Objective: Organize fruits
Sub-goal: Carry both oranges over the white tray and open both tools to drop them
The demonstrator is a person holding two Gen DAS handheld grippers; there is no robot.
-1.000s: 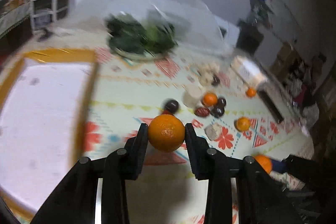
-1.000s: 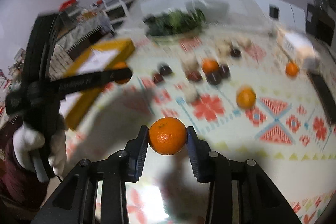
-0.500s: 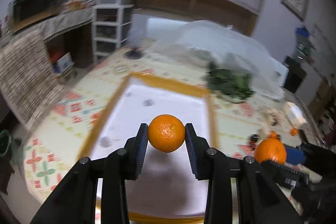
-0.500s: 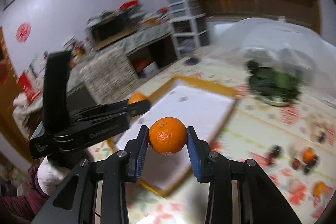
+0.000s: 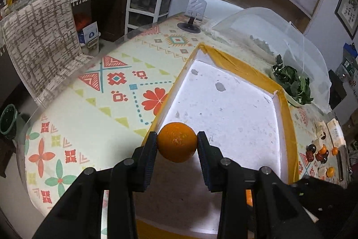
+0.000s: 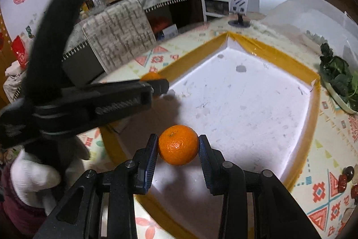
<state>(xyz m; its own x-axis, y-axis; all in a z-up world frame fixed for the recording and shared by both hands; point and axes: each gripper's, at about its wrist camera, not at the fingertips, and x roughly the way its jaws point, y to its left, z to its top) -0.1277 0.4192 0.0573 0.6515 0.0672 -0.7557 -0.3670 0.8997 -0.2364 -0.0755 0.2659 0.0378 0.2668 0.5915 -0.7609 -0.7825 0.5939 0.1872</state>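
My left gripper (image 5: 177,145) is shut on an orange tangerine (image 5: 176,142) and holds it over the near left edge of a white foam box with yellow taped rim (image 5: 235,64). My right gripper (image 6: 178,147) is shut on a second tangerine (image 6: 178,145), held above the same box (image 6: 264,46) near its front left part. The left gripper also shows in the right wrist view (image 6: 156,87), with its tangerine (image 6: 151,76) peeking behind the fingers. The inside of the box is bare white foam.
A plate of green leaves (image 5: 293,86) sits under a clear dome cover (image 5: 268,33) right of the box. More tangerines and dark fruits (image 5: 320,152) lie at the far right on the patterned tablecloth. A chair (image 5: 40,41) stands at the table's left edge.
Both grippers have carried their tangerines leftward from the fruit pile to the foam box and now hold them lower over its near part.
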